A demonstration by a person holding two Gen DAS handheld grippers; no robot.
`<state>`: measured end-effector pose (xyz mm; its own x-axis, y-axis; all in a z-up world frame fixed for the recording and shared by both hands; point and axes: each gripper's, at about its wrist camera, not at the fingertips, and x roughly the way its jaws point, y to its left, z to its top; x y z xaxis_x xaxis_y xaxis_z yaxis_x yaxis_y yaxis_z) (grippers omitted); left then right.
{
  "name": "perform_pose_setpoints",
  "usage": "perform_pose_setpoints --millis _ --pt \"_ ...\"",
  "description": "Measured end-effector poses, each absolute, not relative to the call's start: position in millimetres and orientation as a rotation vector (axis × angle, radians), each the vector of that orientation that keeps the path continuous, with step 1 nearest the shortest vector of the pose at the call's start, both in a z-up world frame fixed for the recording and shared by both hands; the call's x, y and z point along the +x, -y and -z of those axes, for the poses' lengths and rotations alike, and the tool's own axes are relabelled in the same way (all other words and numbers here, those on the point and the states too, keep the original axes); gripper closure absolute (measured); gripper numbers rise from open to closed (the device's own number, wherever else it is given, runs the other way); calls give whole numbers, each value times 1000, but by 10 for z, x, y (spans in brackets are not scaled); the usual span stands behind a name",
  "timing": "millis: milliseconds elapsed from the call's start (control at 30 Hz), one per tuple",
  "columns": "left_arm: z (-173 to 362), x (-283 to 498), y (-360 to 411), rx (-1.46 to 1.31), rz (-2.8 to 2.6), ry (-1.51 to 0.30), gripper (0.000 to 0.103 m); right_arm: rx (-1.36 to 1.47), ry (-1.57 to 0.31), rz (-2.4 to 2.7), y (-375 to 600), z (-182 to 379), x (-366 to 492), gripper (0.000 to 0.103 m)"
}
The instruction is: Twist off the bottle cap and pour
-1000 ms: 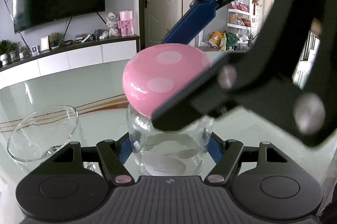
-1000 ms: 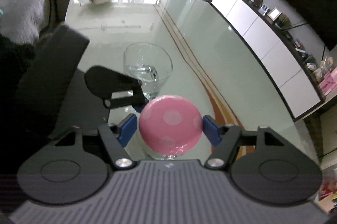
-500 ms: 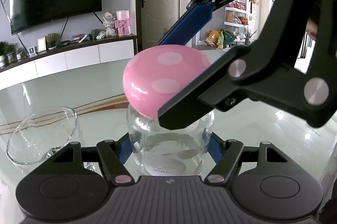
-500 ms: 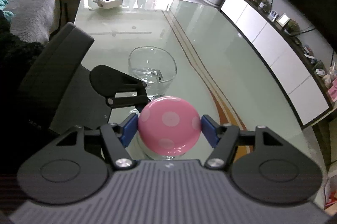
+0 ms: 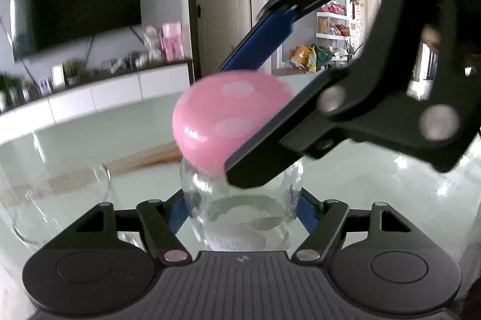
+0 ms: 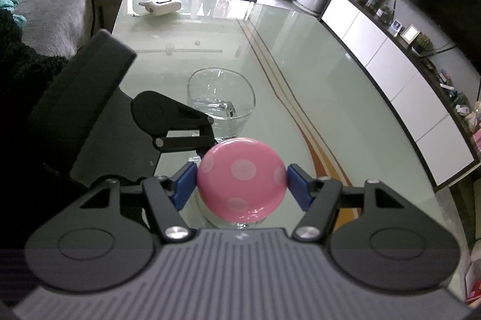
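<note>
Since the earlier frames, the left hand-held gripper (image 5: 240,213) has just been opening its jaws, with the clear glass bottle (image 5: 240,217) sitting between them; the blue pads are now standing slightly wider around the bottle body, and the left-wrist view is blurring too much to tell whether they are touching the glass. The right wrist view is now showing more of the far end of the table than before.

The right hand-held gripper (image 6: 241,181) is reaching down from above and is clamping the round pink cap with pale polka dots (image 6: 241,180) between its two blue pads, one pad pressing on each side of the cap. In the left wrist view the same cap (image 5: 222,115) is sitting on the neck of the bottle, with the black arm of the right hand-held gripper crossing in front of it from the upper right.

The bottle is standing upright on the pale green glass table (image 6: 315,73), at its near end. A clear, wide drinking glass (image 6: 221,103) holding a little water is standing just beyond the bottle, apart from it; in the left wrist view it (image 5: 57,199) is lying to the left of the bottle. A small white device (image 6: 160,7) is resting at the far end of the table.
</note>
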<state>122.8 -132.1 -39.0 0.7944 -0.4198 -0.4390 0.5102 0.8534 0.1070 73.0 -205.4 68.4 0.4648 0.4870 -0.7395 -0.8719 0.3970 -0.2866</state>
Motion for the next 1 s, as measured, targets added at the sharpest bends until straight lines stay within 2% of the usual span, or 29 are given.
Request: perform_pose_setpoints --millis 133,733,1000 --pt "349 1186 1343 237 491 -390 17 -726 -614 -931 2060 -683 729 37" --pt "375 1197 1265 156 497 -421 28 -708 -626 -941 2042 -694 796 37" --pt "390 1206 1242 146 491 -425 28 -685 -629 -952 2044 -693 824 37"
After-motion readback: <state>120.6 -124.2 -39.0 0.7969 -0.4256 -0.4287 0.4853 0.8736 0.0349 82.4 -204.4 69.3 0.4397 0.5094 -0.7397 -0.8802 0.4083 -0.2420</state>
